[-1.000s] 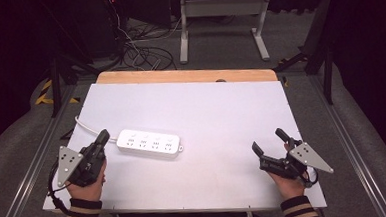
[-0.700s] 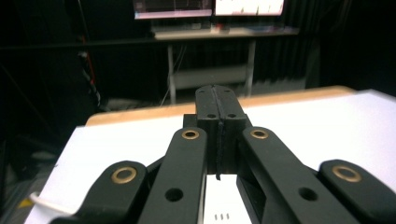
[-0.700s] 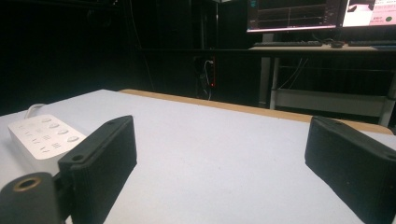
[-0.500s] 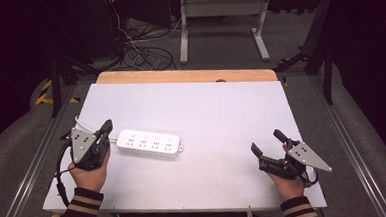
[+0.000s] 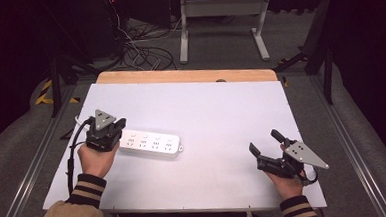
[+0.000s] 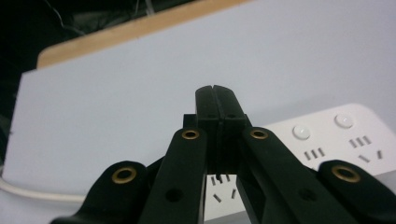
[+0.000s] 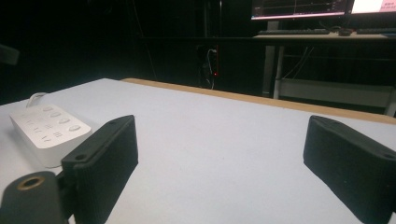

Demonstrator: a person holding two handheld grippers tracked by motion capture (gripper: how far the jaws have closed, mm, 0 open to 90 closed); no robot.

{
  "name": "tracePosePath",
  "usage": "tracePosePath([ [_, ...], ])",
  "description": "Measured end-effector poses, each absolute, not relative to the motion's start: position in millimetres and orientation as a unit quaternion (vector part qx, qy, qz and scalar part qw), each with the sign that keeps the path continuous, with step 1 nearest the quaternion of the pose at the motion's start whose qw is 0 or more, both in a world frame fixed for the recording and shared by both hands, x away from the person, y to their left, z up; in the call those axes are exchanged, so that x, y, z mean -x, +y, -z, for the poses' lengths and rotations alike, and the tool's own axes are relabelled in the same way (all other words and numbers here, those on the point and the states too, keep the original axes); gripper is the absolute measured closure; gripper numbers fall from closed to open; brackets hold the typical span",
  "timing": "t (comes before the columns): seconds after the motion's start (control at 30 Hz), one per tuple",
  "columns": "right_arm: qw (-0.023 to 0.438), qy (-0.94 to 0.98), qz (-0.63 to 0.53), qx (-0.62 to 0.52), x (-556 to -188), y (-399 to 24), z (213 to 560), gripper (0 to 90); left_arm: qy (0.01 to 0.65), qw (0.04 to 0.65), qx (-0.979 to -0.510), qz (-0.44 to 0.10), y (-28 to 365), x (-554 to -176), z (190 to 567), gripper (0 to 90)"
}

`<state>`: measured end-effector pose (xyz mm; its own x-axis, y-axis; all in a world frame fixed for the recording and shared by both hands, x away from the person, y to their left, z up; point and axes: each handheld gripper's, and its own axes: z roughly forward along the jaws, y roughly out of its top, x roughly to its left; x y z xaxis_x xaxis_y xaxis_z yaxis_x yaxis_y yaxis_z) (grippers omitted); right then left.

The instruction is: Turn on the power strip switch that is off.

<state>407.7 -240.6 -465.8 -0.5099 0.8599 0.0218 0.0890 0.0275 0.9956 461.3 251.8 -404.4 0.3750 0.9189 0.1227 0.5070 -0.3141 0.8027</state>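
The left gripper [image 5: 113, 126] hangs over the left end of the strip [image 5: 150, 143], jaws pressed together with nothing between them. In the left gripper view its closed tips [image 6: 217, 100] sit just above that end of the strip [image 6: 336, 137], whose sockets and round buttons run off to the right. The gripper is matte black with brass-ringed pivots, a grey three-cornered plate on top and a black cable trailing back past the hand [image 5: 97, 158].

The right gripper [image 5: 265, 143] rests low at the table's near right, well apart from the strip, jaws spread wide and empty. Its own view shows two blocky black pads [image 7: 105, 161] with finely ribbed faces, and the strip [image 7: 46, 130] far off to the left.

The strip is a white, smooth, rounded-edged plastic bar lying flat, its long side roughly along the near edge, with a white cord [image 5: 77, 119] leaving its left end. The table [image 5: 221, 107] has a flat pale matte top, with a bare wood band [image 5: 179, 76] along its far edge.
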Motion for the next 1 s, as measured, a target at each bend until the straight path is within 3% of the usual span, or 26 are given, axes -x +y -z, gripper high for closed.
tracePosePath([
  [0.2, 0.324, 0.643, -0.585, -0.372, -409, -239, 466, 11.0, 0.5, 0.269, -0.79, -0.233, 242, -492, 423, 90.0],
  [0.43, 0.323, 0.652, -0.58, -0.367, -411, -237, 467, 10.9, 0.509, 0.245, -0.802, -0.191, 237, -507, 433, 90.0],
  [1.0, 0.32, 0.649, -0.582, -0.371, -408, -239, 467, 10.8, 0.516, 0.222, -0.801, -0.209, 231, -508, 444, 90.0],
])
